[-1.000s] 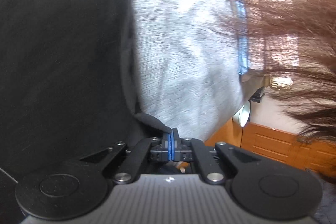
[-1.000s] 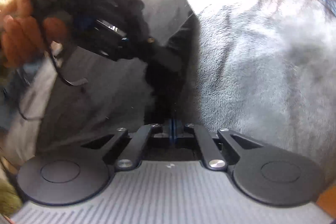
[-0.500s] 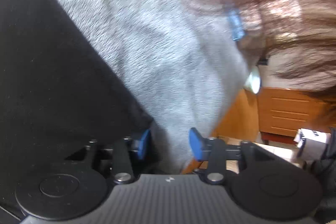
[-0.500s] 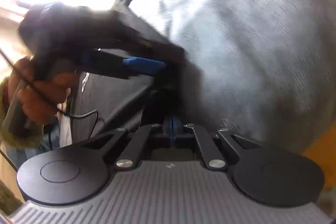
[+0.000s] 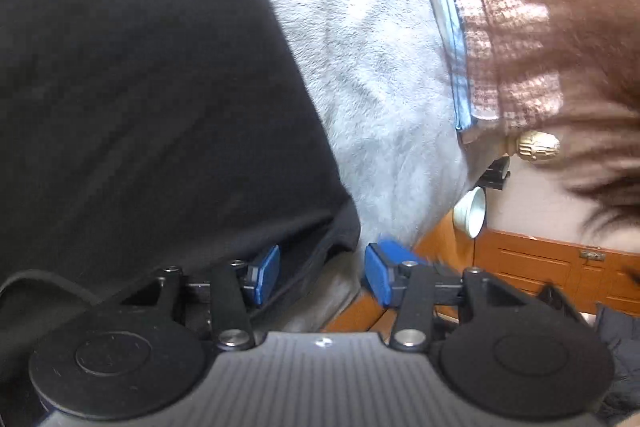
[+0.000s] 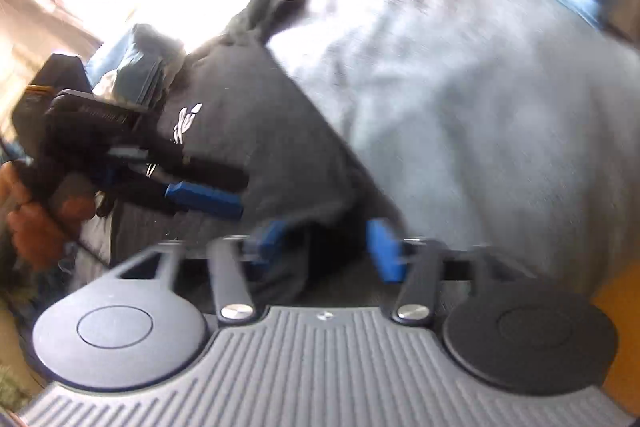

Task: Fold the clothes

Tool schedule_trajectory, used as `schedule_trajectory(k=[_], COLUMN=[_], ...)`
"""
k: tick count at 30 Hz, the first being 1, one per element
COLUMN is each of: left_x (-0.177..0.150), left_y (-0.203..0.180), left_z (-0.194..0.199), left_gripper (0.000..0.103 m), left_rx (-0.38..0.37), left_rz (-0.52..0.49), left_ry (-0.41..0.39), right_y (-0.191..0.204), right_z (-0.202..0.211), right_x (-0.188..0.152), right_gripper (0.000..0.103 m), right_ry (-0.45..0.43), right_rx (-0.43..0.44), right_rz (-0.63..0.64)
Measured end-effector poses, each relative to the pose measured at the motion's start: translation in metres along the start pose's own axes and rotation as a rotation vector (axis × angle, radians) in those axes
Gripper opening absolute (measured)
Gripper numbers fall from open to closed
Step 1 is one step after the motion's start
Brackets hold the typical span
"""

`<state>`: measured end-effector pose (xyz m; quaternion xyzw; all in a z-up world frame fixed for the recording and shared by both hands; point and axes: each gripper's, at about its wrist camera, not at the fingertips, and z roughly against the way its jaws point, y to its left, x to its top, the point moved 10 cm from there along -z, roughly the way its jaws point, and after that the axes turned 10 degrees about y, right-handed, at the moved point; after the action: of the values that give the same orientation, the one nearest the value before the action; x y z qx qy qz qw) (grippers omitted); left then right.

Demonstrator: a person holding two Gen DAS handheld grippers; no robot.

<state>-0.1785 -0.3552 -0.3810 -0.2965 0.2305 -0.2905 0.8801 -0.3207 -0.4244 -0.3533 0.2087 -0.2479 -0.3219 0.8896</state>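
A grey fleece blanket (image 5: 384, 75) filled most of both views, and the black garment (image 5: 152, 99) with a small white logo lay on it. Both grippers angled down at the garment's near edge. The right gripper (image 6: 326, 245) had just been opening, jaws apart, cloth loose between them. The left gripper (image 5: 322, 273), held in a hand (image 6: 38, 219), stood open over the hem, pads not pressing.

Garment (image 5: 152, 99) on blanket (image 5: 380, 67)
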Motion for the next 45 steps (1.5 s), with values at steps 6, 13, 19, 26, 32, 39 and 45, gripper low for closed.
schedule_trajectory(k=[6,13,19,26,32,39,45], left_x=[-0.051,-0.109,-0.158,-0.165,-0.204,-0.21,-0.21], left_y=[0.011,0.054,0.128,0.187,0.201,0.201,0.204], left_z=[-0.006,0.019,0.081,0.073,0.025,0.023,0.024], left_gripper=[0.049,0.049,0.046,0.042,0.042,0.042,0.042], left_rx=[-0.011,0.008,0.169,0.466,0.645,0.603,0.555], left_rz=[-0.038,0.105,0.349,0.335,0.315,0.336,0.33], left_ry=[0.124,0.056,-0.149,-0.27,-0.218,-0.242,-0.213], right_y=[-0.019,-0.062,0.025,0.115,0.057,0.121,0.155], right_z=[-0.027,0.016,-0.008,-0.095,-0.085,-0.066,-0.124], right_x=[-0.001,-0.017,0.0,-0.01,-0.063,-0.051,-0.101], right_gripper=[0.008,0.008,0.009,0.009,0.009,0.01,0.019], right_ry=[0.122,0.14,0.218,0.355,0.561,0.493,0.584], right_rx=[-0.167,-0.342,-0.211,-0.171,-0.333,-0.201,-0.117], right_rz=[-0.031,-0.102,0.264,0.696,0.713,0.805,0.76])
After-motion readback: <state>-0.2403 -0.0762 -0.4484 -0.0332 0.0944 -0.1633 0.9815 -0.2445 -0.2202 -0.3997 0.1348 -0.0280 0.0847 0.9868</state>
